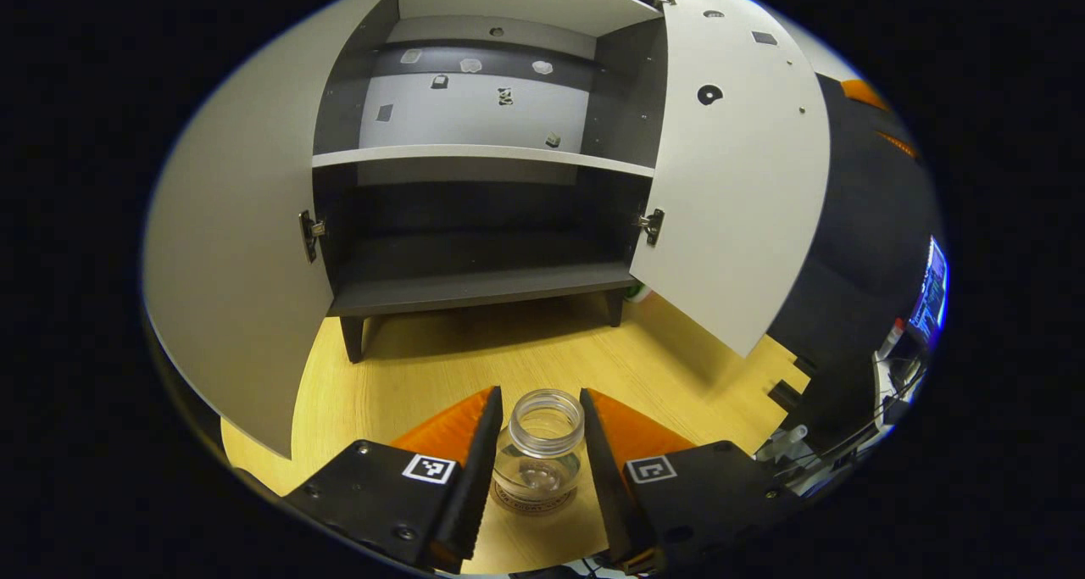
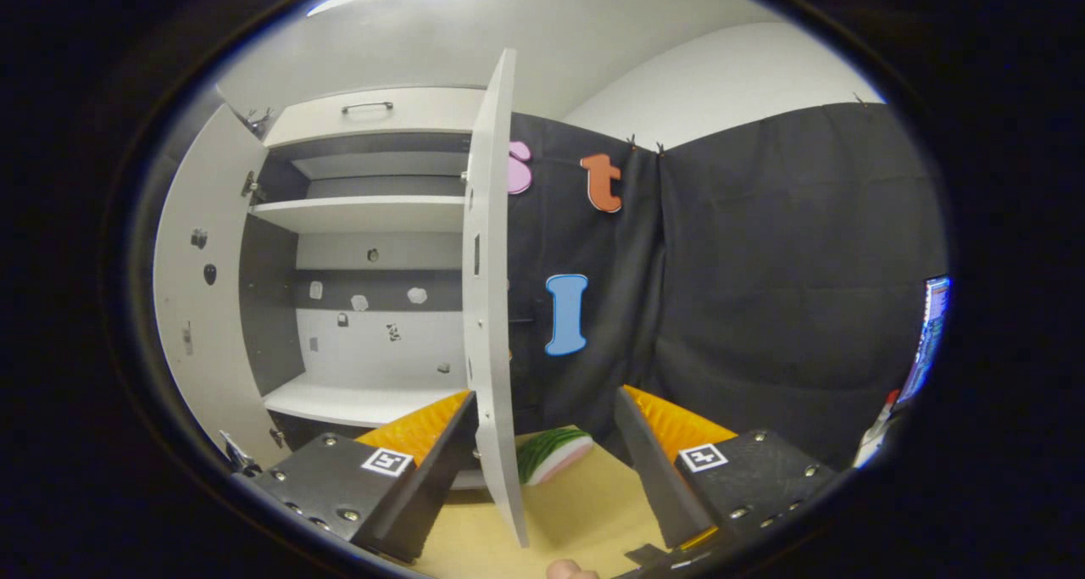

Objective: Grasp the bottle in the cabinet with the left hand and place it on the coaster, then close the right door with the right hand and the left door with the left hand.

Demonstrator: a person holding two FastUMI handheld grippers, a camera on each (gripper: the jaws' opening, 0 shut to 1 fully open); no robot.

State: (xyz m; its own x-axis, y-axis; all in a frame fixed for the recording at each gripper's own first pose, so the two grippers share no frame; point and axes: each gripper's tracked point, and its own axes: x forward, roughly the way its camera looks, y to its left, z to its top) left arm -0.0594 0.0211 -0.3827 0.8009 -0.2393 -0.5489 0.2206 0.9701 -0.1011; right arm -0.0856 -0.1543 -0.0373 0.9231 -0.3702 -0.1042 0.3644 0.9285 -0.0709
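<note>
The left gripper (image 1: pixel 539 452) points level at the cabinet (image 1: pixel 487 151), its fingers apart on either side of the clear bottle (image 1: pixel 539 452), small gaps showing. The bottle stands upright on a round coaster (image 1: pixel 536 501) on the wooden table (image 1: pixel 509 359), in front of the cabinet. The right gripper (image 2: pixel 544 443) is open astride the right door's (image 2: pixel 490 308) edge. Both doors stand open.

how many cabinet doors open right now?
2. In the left gripper view, the left door swings wide at left and the right door at right. Both stand open.
</note>
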